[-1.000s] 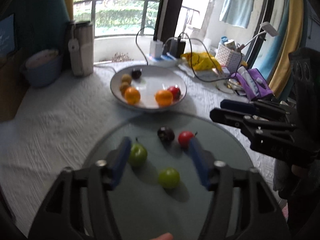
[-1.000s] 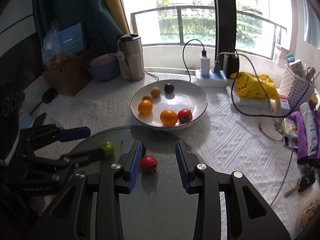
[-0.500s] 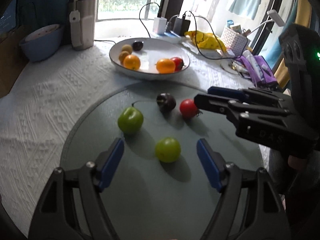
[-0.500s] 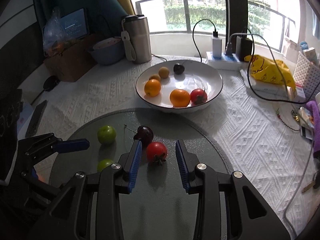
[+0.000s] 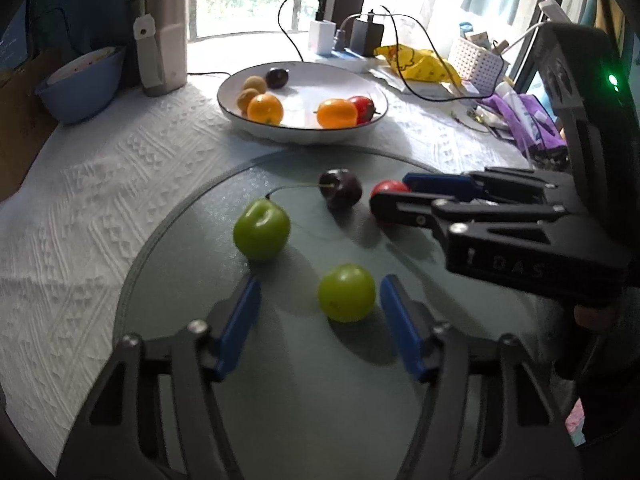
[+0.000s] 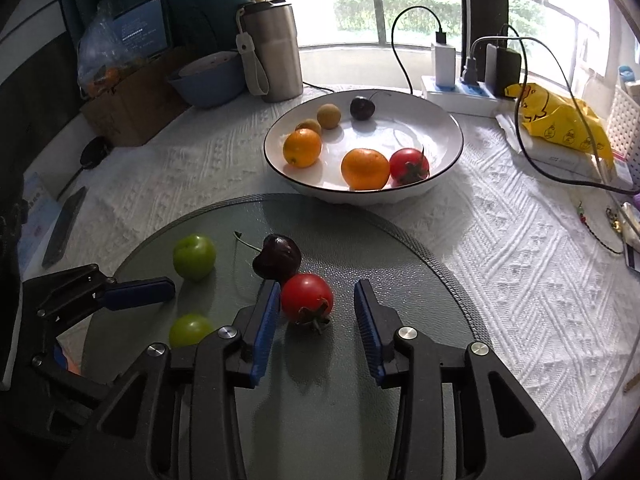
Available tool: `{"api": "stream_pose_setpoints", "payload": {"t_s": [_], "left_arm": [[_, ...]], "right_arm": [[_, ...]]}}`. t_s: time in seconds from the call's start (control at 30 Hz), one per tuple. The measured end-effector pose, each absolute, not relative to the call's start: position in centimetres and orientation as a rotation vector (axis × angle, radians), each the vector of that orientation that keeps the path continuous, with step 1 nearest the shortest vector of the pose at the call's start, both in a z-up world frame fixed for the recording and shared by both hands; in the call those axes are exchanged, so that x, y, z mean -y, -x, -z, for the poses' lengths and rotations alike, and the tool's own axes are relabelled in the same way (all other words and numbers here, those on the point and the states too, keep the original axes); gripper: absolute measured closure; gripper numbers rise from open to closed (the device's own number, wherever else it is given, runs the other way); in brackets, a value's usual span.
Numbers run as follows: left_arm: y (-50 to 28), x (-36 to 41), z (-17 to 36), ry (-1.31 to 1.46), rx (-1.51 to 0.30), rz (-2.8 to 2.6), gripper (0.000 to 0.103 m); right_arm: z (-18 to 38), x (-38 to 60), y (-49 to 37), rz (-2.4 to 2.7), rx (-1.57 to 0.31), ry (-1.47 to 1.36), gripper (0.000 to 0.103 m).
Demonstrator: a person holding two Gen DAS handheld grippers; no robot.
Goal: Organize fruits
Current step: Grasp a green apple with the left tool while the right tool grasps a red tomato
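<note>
A white textured tablecloth (image 6: 520,248) covers the table, with a round glass mat (image 6: 360,380) filling the lower centre of both views and a white bowl (image 6: 448,120) of fruit above it, at upper centre. Both grippers angle steeply down over the mat. The left gripper (image 5: 320,308) has just been narrowing its jaws, which stand apart around a green plum (image 5: 346,293) at lower centre, not yet touching. The right gripper (image 6: 316,320) has jaws apart with a red tomato (image 6: 307,297) between them, against the left pad; a dark cherry (image 6: 277,256) touches the tomato. Closing well likely means centring each fruit and squeezing gently, without nudging the cherry.
</note>
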State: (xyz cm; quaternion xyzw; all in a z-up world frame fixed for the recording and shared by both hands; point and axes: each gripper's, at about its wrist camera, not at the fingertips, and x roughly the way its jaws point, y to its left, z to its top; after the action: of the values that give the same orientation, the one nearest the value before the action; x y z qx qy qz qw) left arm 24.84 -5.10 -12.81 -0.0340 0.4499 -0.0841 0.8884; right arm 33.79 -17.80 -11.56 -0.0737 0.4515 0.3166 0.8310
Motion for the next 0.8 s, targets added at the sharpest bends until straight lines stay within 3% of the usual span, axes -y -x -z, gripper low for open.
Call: {"api": "stream_pose_setpoints", "payload": {"t_s": [0.33,0.47,0.53,0.8], "left_arm": [[-24.9,6.1,12.9,0.009,-0.918,0.183,0.059],[-24.8,6.2,12.8,0.01,-0.919,0.192,0.064],[-24.7,6.2,12.8,0.015,-0.92,0.2,0.068],[-24.1,6.3,12.4,0.018,-0.908,0.208,0.073]], "right_arm": [[12.1,17.2,-33.5,-0.682,-0.942,0.198,0.063],[12.1,17.1,-33.5,-0.683,-0.94,0.205,0.074],[12.1,17.1,-33.3,-0.683,-0.939,0.207,0.074],[11.7,17.4,-32.6,-0.677,-0.931,0.206,0.074]]}}
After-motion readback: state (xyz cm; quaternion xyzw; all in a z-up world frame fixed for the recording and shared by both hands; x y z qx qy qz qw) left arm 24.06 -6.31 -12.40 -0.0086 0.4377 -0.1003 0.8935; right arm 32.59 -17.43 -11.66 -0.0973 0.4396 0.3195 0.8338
